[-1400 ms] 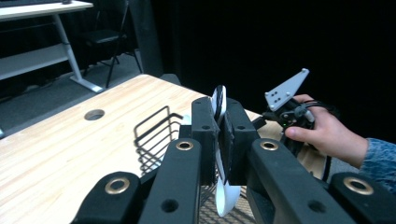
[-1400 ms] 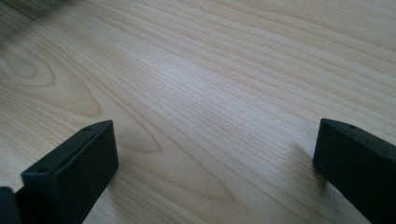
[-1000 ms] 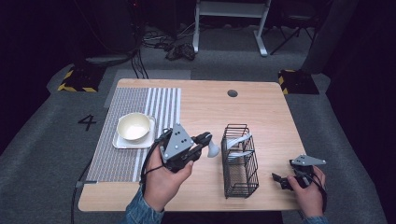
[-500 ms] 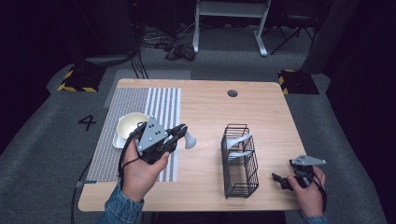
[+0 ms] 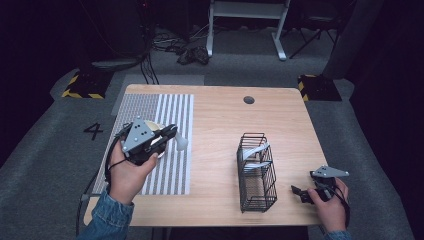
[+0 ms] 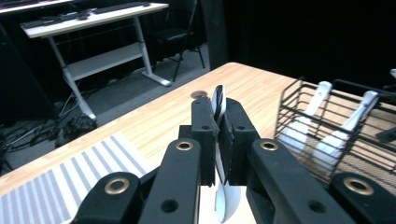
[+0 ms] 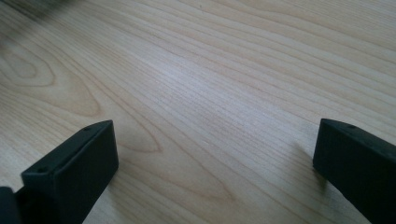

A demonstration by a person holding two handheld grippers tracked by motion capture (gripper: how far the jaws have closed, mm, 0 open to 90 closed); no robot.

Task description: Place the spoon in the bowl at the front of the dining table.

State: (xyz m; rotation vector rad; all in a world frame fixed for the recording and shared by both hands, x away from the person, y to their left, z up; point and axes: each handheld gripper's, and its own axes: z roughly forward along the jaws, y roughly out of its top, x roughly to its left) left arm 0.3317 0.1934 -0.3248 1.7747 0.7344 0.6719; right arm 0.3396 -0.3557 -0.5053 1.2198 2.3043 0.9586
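One wooden table (image 5: 220, 125), pale grain, rounded corners, with a small dark round hole (image 5: 248, 100) near its far edge. Striped grey-white mat (image 5: 165, 145) covers its left part; the bowl on it is mostly hidden behind the left gripper, only a pale rim sliver shows. Black wire basket (image 5: 257, 172), open grid, stands right of centre and holds two white spoon-like utensils (image 6: 303, 126) leaning inside; their lower ends are cut off by the mesh. Left gripper (image 5: 167, 136) hangs over the mat, jaws pinched tight on a white spoon (image 5: 180, 142); in the left gripper view the spoon (image 6: 218, 105) is edge-on between the black pads, its bowl part blurred. Right gripper (image 5: 296, 192) sits low at the table's near right, jaws spread wide, nothing between them; matte black blocky pads (image 7: 74, 163), bare wood beneath.
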